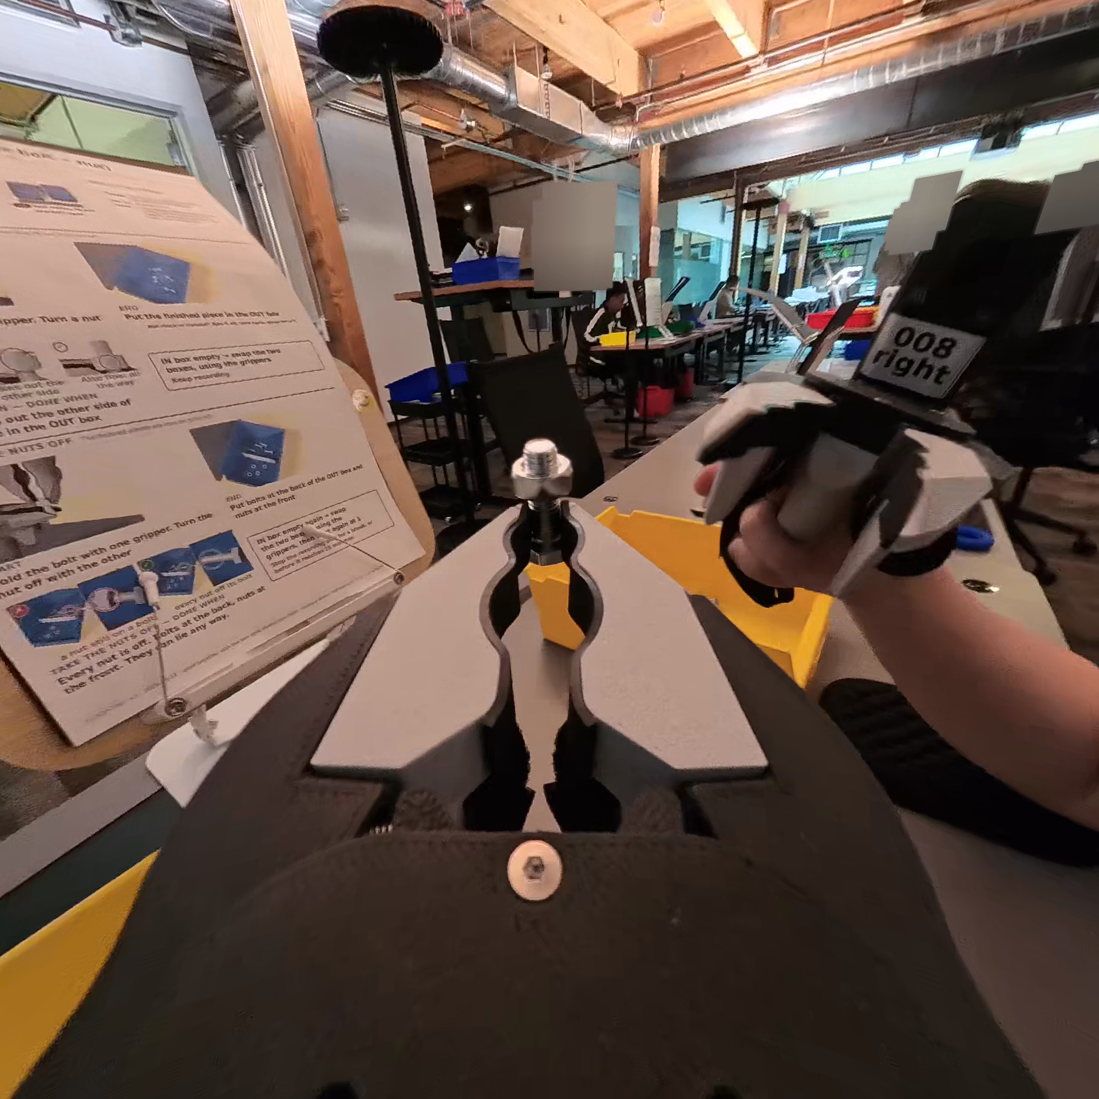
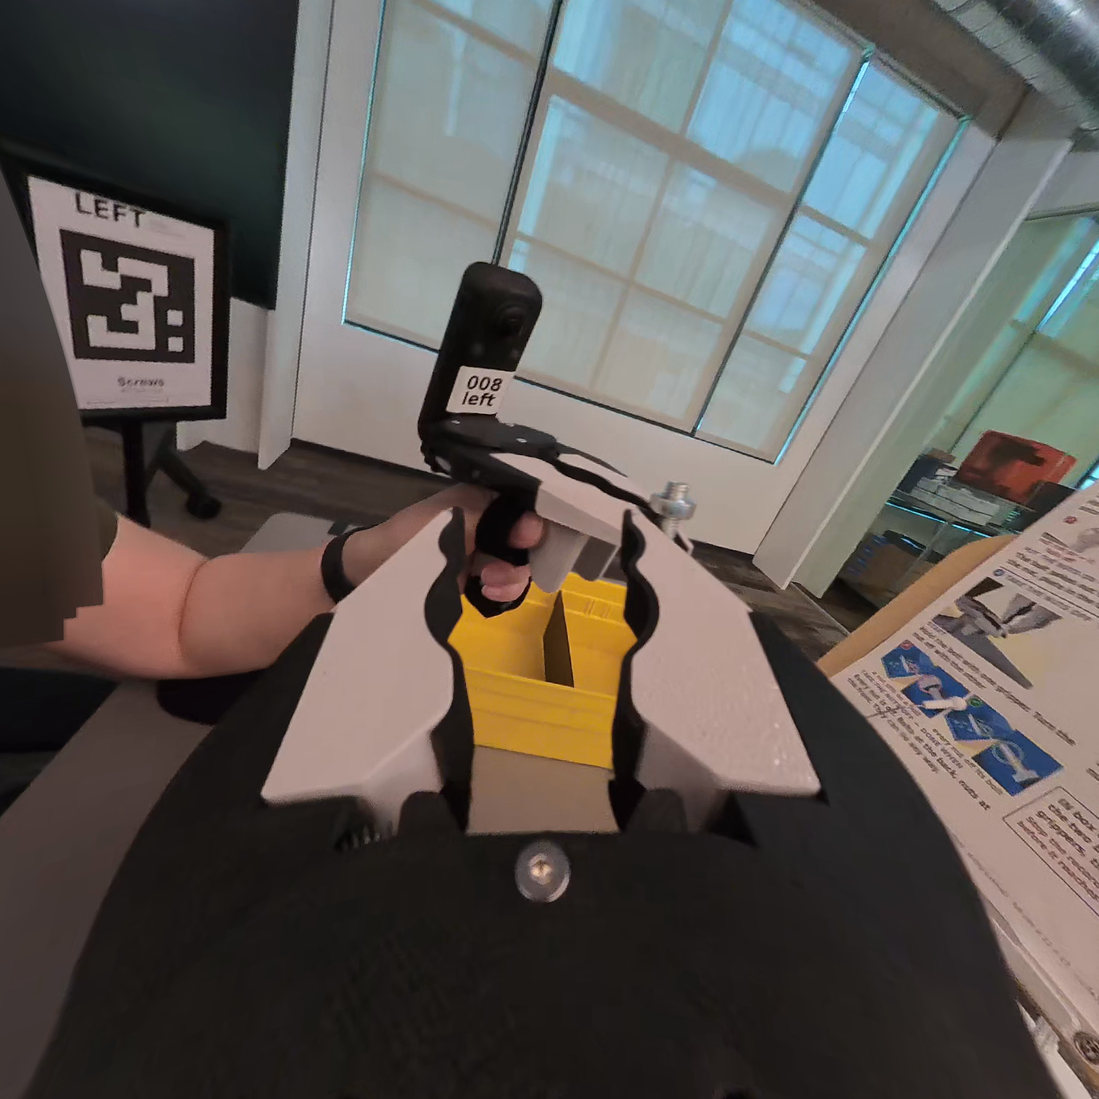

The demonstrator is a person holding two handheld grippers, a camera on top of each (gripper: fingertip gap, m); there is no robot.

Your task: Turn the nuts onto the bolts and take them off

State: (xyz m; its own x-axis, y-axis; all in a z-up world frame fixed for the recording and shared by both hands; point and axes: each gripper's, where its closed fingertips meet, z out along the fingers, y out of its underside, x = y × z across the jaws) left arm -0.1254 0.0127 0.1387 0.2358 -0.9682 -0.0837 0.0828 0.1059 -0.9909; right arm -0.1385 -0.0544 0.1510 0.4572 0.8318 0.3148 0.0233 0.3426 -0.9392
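Observation:
My left gripper (image 1: 542, 523) is shut on a silver bolt (image 1: 540, 535) and holds it upright by its lower end, above the table. A silver nut (image 1: 541, 479) sits near the bolt's top, with a few threads showing above it. The bolt and nut also show in the right wrist view (image 2: 672, 508), sticking up past the left gripper (image 2: 645, 514). My right gripper (image 2: 538, 538) is open and empty, up in the air to the right of the bolt and apart from it. In the left wrist view the right gripper (image 1: 832, 470) shows at the right, held by a hand.
A yellow bin (image 1: 767, 618) with a divider stands on the grey table below both grippers; it also shows in the right wrist view (image 2: 535, 719). An instruction sheet on a stand (image 1: 178, 452) stands close on the left. A black pole lamp (image 1: 410, 196) rises behind the bolt.

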